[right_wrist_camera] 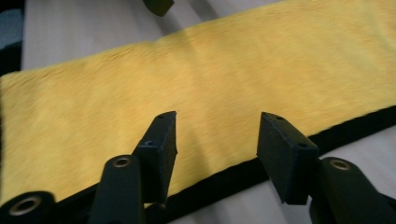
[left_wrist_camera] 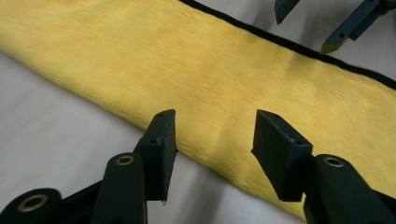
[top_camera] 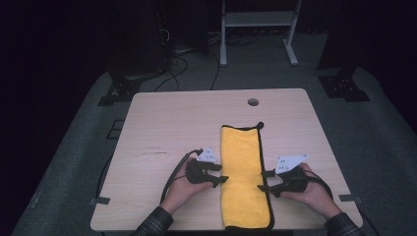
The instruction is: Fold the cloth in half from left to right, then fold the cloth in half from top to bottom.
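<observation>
Yellow towel (top_camera: 245,177) folded long, flat on table (top_camera: 162,123) between my grippers; left gripper (top_camera: 220,180) wide at plain edge, right gripper (top_camera: 263,181) wide at black-trimmed edge; risk: pinching top layer only, fold slips open

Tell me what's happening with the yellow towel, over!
Left tongs open at towel's left edge. Right tongs open at its black-trimmed right edge. Yellow towel folded long, flat on table, not gripped. Nothing in the way.
</observation>
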The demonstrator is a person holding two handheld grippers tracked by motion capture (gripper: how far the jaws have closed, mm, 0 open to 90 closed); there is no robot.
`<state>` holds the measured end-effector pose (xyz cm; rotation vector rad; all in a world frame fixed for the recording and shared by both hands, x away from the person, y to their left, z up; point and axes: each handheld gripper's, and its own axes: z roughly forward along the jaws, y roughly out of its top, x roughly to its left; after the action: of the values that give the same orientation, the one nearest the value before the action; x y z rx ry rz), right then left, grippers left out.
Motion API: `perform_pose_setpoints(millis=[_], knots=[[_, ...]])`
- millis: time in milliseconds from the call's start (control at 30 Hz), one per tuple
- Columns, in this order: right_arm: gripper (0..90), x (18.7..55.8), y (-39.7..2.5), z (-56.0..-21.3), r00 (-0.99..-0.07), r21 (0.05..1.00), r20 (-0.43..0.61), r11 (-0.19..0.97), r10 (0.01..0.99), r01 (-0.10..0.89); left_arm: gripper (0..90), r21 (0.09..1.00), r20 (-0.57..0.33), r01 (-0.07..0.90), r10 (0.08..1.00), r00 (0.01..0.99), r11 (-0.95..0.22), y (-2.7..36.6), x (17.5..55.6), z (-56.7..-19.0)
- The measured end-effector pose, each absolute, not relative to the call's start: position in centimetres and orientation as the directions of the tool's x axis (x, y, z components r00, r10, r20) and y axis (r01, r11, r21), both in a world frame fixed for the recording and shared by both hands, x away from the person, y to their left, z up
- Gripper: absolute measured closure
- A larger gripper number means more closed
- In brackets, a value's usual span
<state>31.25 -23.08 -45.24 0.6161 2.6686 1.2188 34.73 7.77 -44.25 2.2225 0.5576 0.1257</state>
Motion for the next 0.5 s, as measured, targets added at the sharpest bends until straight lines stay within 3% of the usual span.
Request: perform_pose_setpoints(millis=[200, 500], knots=[[40.8, 35.0, -23.3, -44.5, -0.862, 0.758, 0.027, 0.552, 0.506, 0.348, 44.0, 0.751, -0.076, 0.361, 0.472, 0.879, -0.552, 7.8, 37.6, -43.5], [41.8, 40.5, -23.0, -44.2, -0.813, 0.770, 0.013, 0.513, 0.583, 0.380, 42.9, 0.751, -0.057, 0.379, 0.519, 0.853, -0.541, 7.5, 42.2, -43.0]])
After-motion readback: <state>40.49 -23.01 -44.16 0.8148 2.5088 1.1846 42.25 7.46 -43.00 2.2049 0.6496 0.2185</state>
